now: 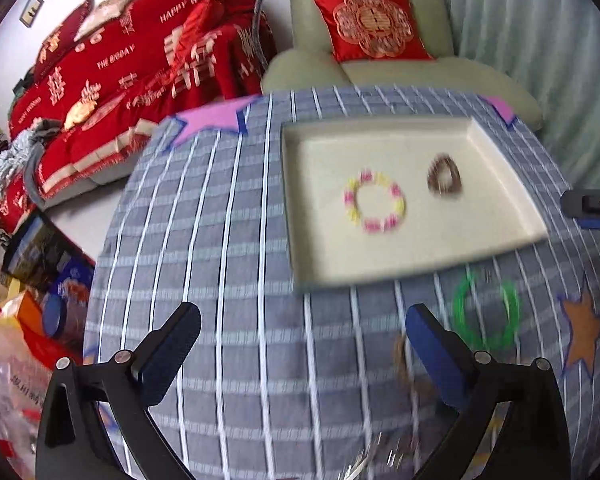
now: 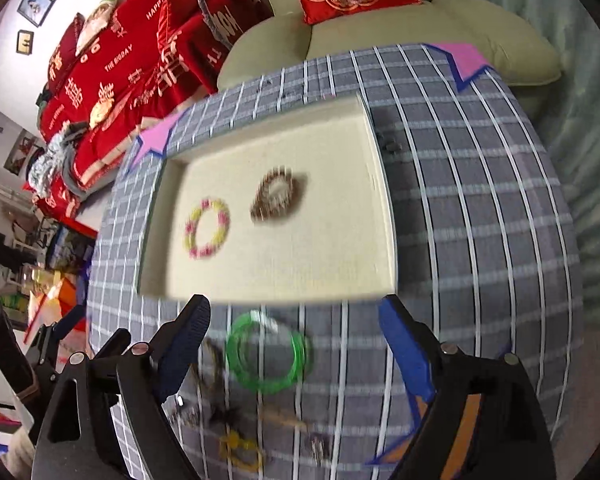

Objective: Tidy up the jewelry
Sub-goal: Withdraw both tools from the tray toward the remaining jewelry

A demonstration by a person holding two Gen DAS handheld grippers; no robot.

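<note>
A cream tray [image 1: 496,148] [image 2: 380,184] lies on the grey checked tablecloth. In it lie a pink-and-yellow bead bracelet [image 1: 374,206] [image 2: 207,227] and a brown bead bracelet [image 1: 444,174] [image 2: 277,197]. A green bangle [image 1: 486,312] [image 2: 269,354] lies on the cloth in front of the tray. More small jewelry [image 2: 240,450] lies nearer, blurred. My left gripper [image 1: 302,344] is open and empty above the cloth, left of the bangle. My right gripper [image 2: 294,340] is open and empty, with the green bangle below and between its fingers.
A green armchair [image 1: 380,68] with a red cushion stands behind the table. A sofa under a red blanket [image 1: 140,72] is at the far left. Bags and boxes [image 1: 40,280] sit on the floor left of the table. Star stickers [image 1: 584,332] mark the cloth.
</note>
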